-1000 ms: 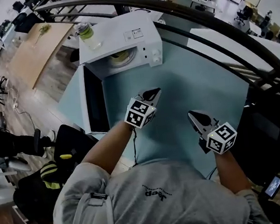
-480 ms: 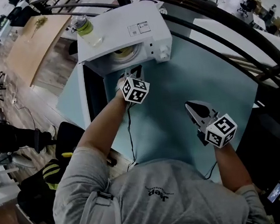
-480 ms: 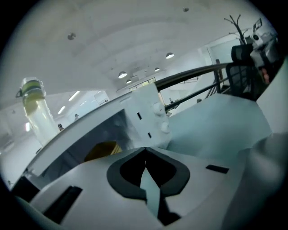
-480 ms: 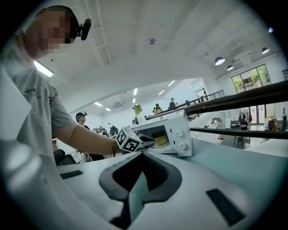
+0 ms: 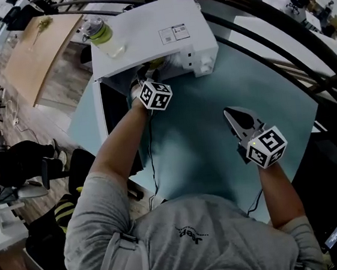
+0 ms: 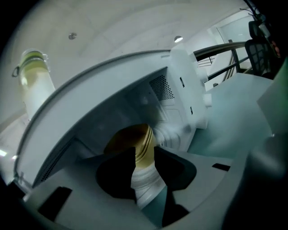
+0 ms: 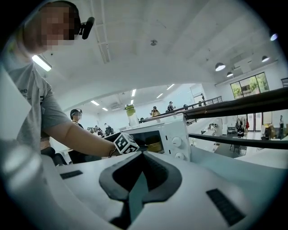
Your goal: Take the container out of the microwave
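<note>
Your left claw [image 6: 144, 152] reaches into the white boxy microwave [image 5: 145, 37]. Its jaws have just parted about halfway because the container [image 6: 128, 139] sits just ahead, showing between the tips, not yet gripped. It looks round, ochre, striped and smooth. Your right claw [image 7: 137, 155], closed on nothing, hovers over the matte teal tabletop [image 5: 214, 108].

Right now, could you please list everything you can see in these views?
Microwave: one, white, door open, on the table.
Container: one, yellow, striped, inside the microwave.
Bottle: one, green cap, on top of the microwave.
Table: one, pale teal, under the microwave.
Wooden table: one, light brown, far left.
Railing: one, dark, curving past the table.
Left gripper: one, at the microwave's mouth; jaws have just been opening, container in their gap, not gripped.
Right gripper: one, over the table, jaws together, empty.
</note>
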